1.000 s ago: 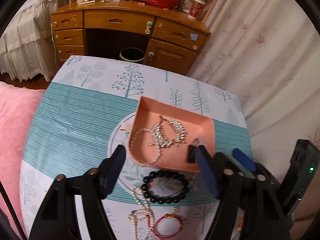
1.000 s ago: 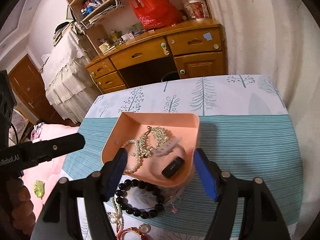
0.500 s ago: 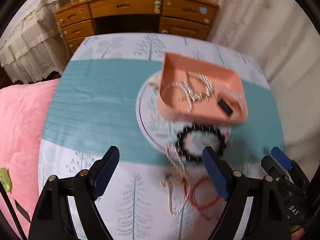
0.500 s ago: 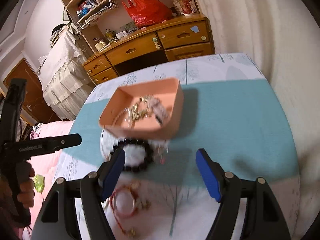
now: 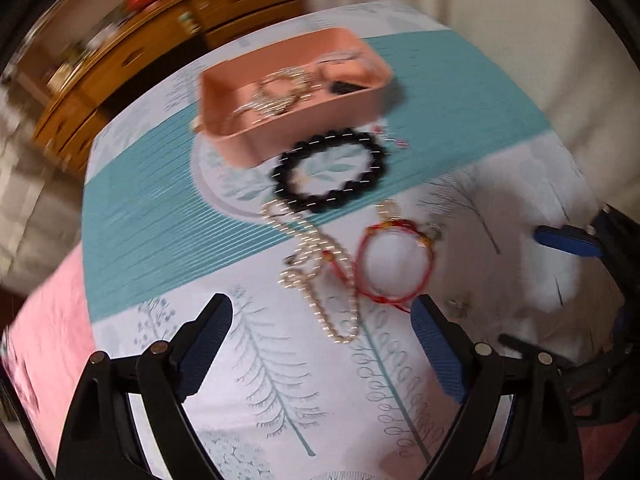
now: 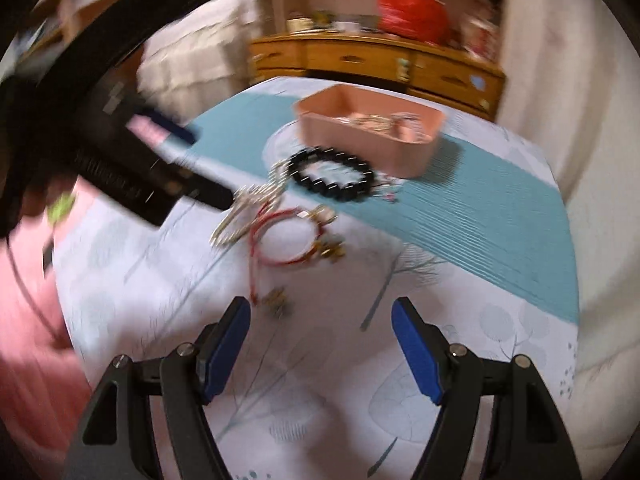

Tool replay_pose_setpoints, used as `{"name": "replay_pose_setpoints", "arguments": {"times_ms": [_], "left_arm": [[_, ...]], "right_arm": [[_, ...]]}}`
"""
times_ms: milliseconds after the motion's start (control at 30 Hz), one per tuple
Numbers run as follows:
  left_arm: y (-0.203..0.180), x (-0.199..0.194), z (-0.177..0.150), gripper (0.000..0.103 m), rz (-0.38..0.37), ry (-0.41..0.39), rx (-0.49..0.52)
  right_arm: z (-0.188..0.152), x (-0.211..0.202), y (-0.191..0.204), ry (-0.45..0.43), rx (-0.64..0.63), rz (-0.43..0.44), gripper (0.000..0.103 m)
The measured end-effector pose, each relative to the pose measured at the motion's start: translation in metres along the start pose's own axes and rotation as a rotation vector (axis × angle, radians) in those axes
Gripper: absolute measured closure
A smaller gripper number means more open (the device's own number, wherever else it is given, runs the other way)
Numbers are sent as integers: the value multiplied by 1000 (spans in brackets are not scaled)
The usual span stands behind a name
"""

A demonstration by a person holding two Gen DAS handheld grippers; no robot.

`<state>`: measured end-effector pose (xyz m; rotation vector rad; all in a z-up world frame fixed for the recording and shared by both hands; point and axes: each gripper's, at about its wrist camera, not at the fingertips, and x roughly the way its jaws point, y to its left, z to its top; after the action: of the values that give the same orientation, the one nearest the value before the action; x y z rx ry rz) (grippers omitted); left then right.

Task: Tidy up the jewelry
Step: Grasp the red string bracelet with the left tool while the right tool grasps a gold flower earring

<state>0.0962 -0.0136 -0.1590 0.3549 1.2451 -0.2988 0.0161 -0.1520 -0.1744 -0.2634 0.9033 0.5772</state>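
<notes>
The tabletop (image 5: 500, 128), under a cloth printed with trees and a teal band, fills both views. Beyond both pairs of tongs, at the far side, sits the pink tray (image 5: 304, 128), already holding a silvery chain and a small dark piece.

Just this side of the tray lies the black bead bracelet (image 5: 330, 174), touching or almost touching the tray wall. Nearer again lie the pearl strand (image 5: 320, 276) and the red cord bracelet (image 5: 394, 264), side by side and overlapping at one edge.

The left tongs (image 5: 322, 330) are spread wide and hold nothing. The pearl strand's long axis runs roughly along their reach, and its near loop lies between the tips. The right tongs (image 6: 322, 328) are also wide and empty; a small gold charm (image 6: 276, 300) on a red cord lies just ahead of their left tip, the red bracelet farther on.

The left tongs look nearer to the pearls, the likelier next pick; blur makes finer detail uncertain.
</notes>
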Motion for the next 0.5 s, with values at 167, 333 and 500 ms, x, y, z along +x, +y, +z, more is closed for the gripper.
{"name": "replay_pose_setpoints", "arguments": {"times_ms": [167, 333, 500], "left_arm": [[-24, 3, 7, 13, -37, -52, 172], [-38, 16, 14, 14, -75, -63, 265], [-44, 37, 23, 14, -92, -49, 296]], "right_arm": [[-9, 2, 18, -21, -145, -13, 31], [-11, 9, 15, -11, -129, 11, 43], [-15, 17, 16, 1, -121, 34, 59]]}}
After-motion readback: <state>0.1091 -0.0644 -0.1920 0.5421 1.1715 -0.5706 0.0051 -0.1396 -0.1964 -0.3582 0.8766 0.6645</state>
